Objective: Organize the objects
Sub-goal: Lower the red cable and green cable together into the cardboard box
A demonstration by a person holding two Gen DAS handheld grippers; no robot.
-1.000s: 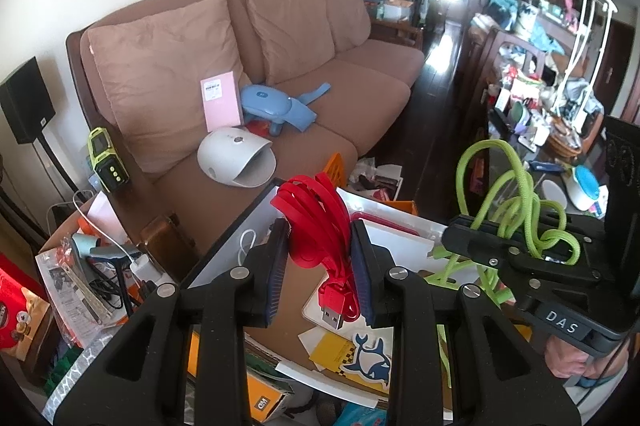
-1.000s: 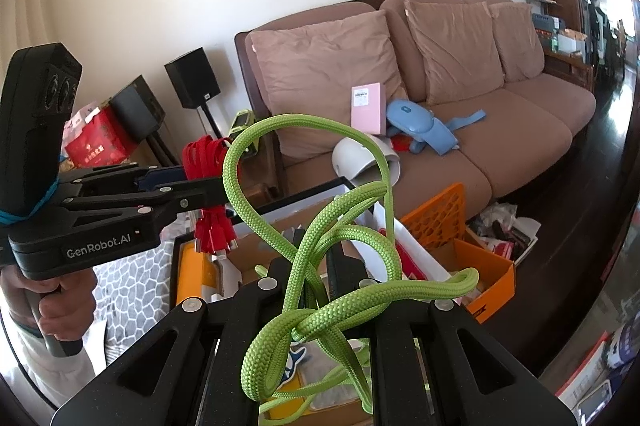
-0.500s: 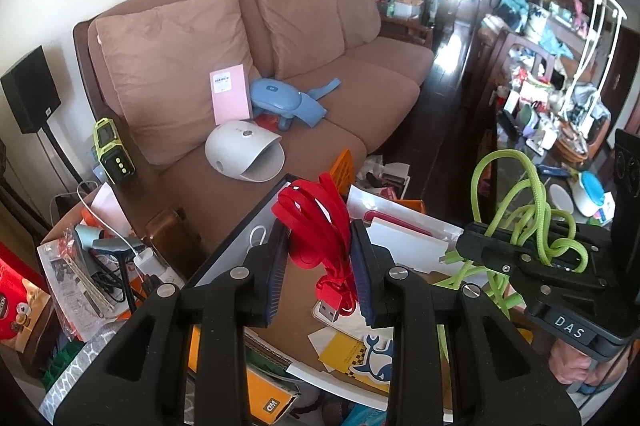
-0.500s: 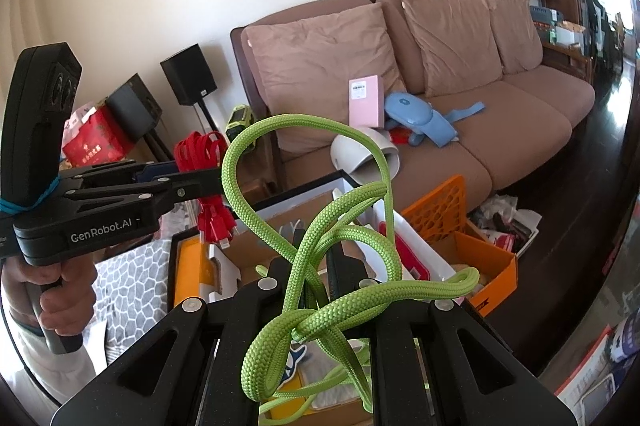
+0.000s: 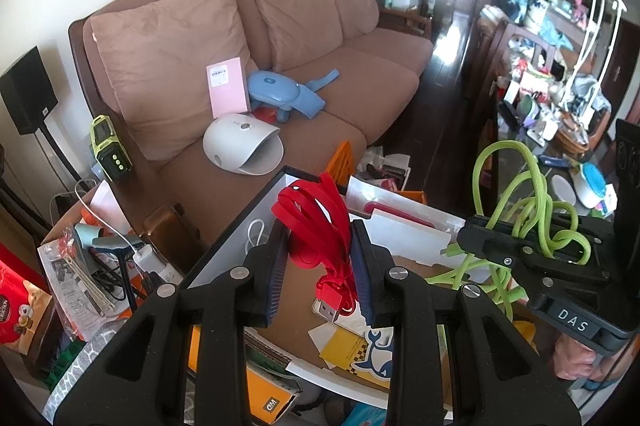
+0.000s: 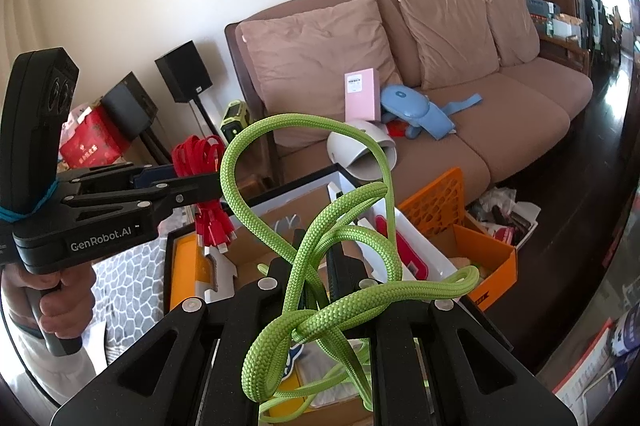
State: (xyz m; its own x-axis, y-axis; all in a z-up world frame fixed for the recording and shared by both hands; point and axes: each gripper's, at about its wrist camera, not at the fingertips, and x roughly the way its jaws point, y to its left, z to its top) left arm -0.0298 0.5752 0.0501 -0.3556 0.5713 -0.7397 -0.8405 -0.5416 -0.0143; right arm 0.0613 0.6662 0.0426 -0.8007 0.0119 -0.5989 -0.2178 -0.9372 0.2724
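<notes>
**A:** Status on both grippers?

**B:** Left gripper [image 5: 320, 266] is clamping a bundle of red USB cable [image 5: 316, 218], pads pressing on both sides. Loops are sticking up above the jaws, plug ends are dangling below.

**A:** Right one?

**B:** Right gripper [image 6: 316, 262] is pinching a tangled green rope [image 6: 320, 238], jaws nearly closed on it. One big loop is arching up over the fingers, more strands are trailing down under them.

**A:** Where is all that sitting relative to the clutter?

**B:** Both bundles are hanging in the air over a cardboard box [image 5: 304, 290] with papers and a whale sticker [image 5: 376, 350] inside. Orange crate [image 6: 432, 202] is standing just beyond the box, brown sofa [image 6: 500, 114] behind that.

**A:** Grippers touching each other?

**B:** No, they're hanging side by side, apart.
</notes>
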